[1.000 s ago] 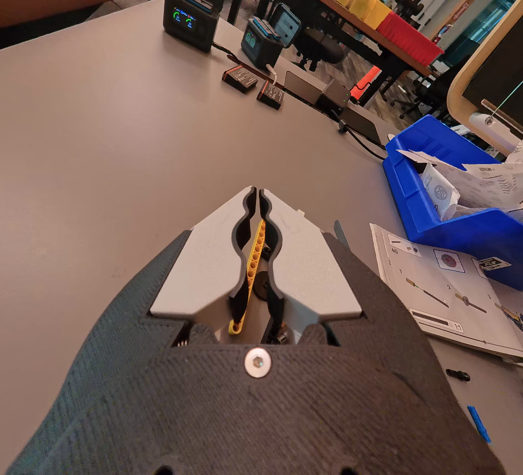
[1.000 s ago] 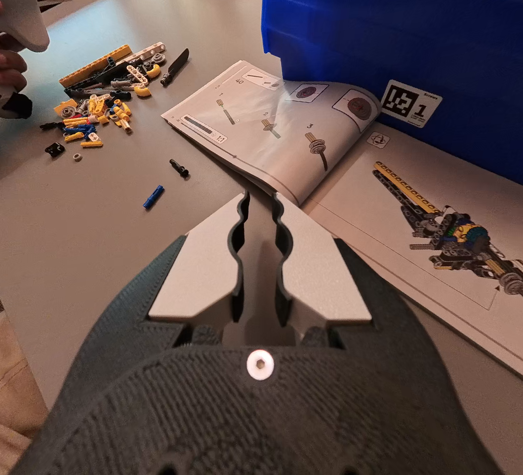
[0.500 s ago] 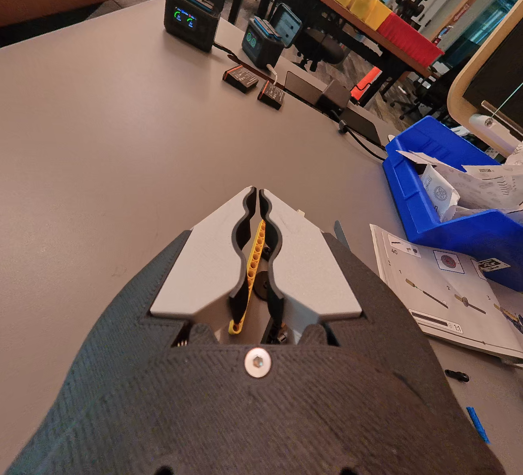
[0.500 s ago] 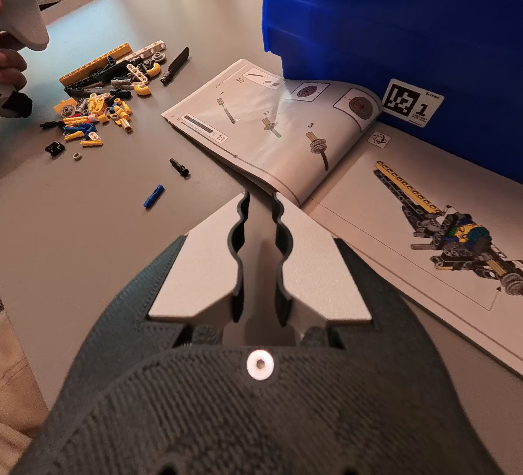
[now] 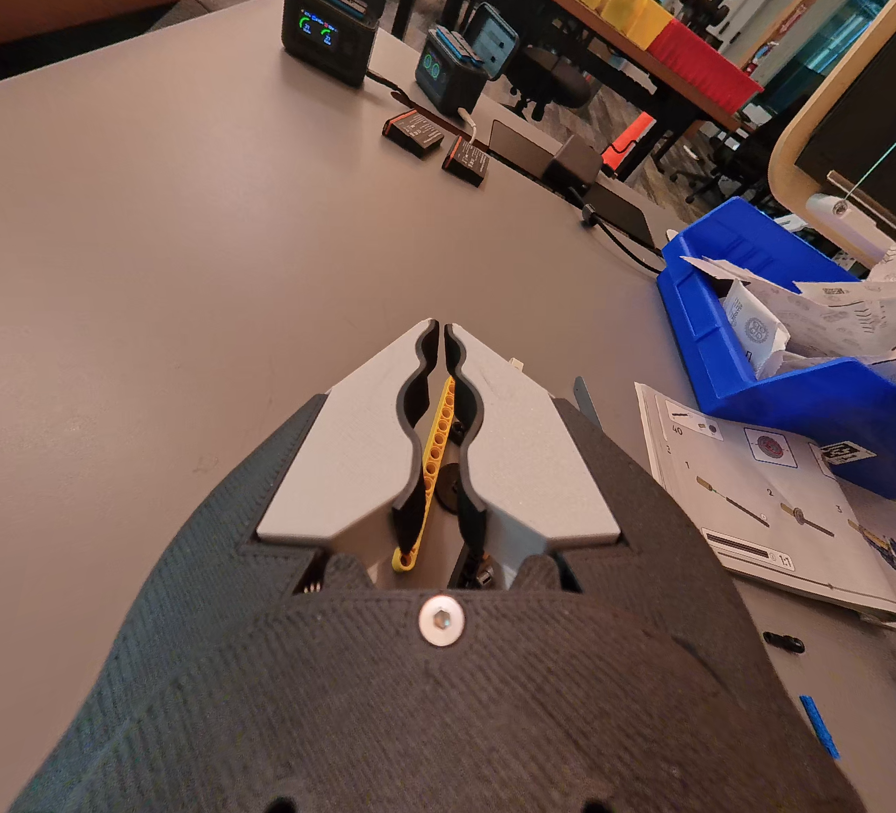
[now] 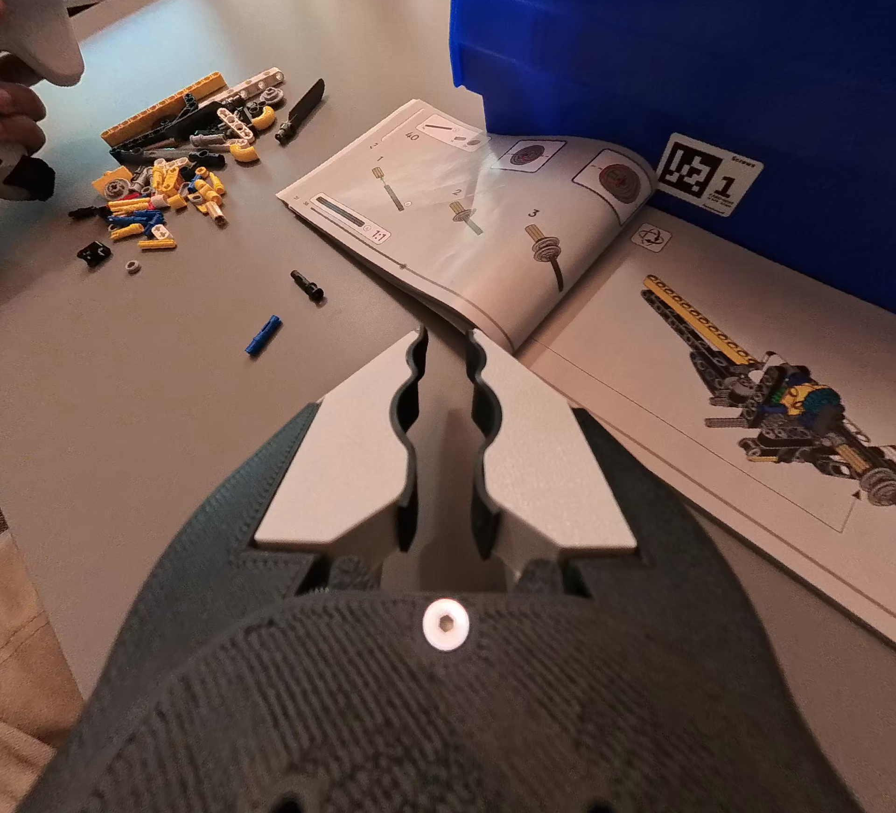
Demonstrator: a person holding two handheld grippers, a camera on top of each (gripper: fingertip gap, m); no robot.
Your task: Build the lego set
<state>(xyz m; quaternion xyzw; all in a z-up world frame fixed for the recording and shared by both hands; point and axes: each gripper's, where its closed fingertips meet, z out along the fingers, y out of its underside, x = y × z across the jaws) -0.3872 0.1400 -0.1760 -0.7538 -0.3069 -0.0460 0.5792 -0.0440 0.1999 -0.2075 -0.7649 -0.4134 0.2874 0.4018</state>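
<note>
Yellow holed beam [image 5: 436, 460], left gripper [image 5: 441, 329] clamped

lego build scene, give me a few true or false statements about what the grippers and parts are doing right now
1. The left gripper is shut on a long yellow beam. True.
2. The right gripper holds the blue pin. False: its jaws stand apart and empty, and the blue pin lies on the table.
3. The instruction booklet lies open beside the blue bin. True.
4. The black pin sits inside the blue bin. False: it lies loose on the table, near the blue pin.
5. The pile of loose parts is stacked on the booklet. False: it lies on the table, to the booklet's left.
</note>
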